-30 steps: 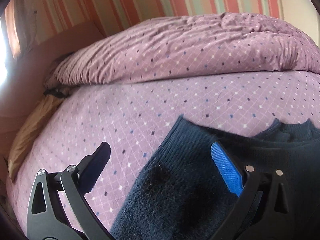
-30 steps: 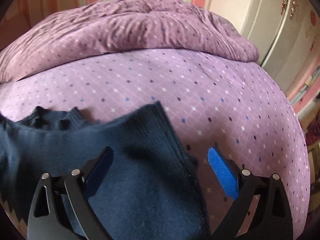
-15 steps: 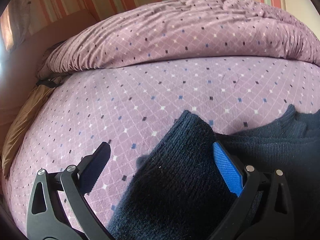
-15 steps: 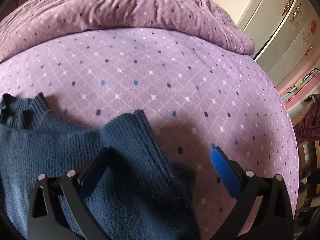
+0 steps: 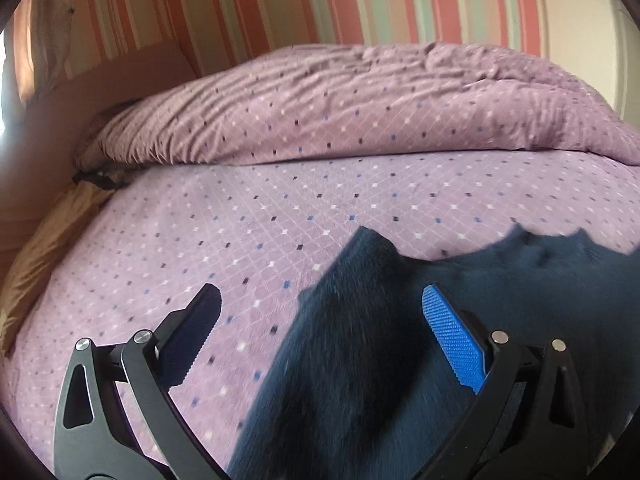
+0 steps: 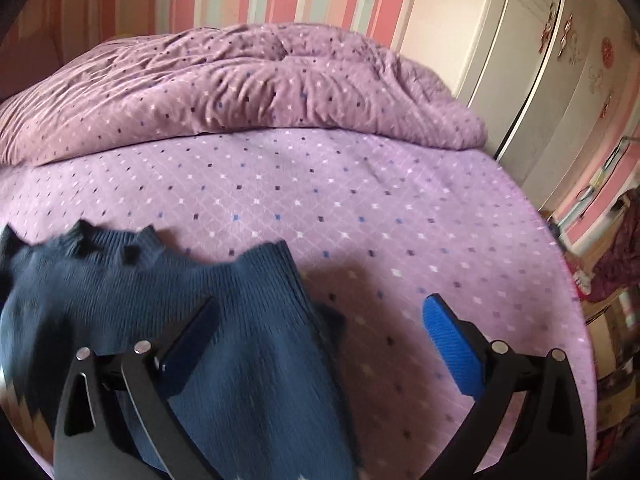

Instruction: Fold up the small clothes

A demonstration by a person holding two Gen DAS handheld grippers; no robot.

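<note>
A small navy knit sweater (image 5: 360, 360) lies on the purple dotted bedspread (image 5: 240, 232). In the left wrist view its left sleeve runs up between the fingers of my left gripper (image 5: 320, 320), which is open and empty above it. In the right wrist view the sweater (image 6: 248, 360) shows its collar at the left and its right sleeve under my right gripper (image 6: 320, 328), which is open and empty too. The lower part of the sweater is hidden behind both grippers.
A rumpled purple duvet (image 6: 240, 88) is heaped along the back of the bed. A tan cloth (image 5: 44, 248) lies at the bed's left edge by the wall. A white wardrobe (image 6: 540, 80) and clutter stand past the right edge.
Both grippers have tilted up and drawn back a little, so more wall and duvet show. They stay open. The sweater lies in much the same place.
</note>
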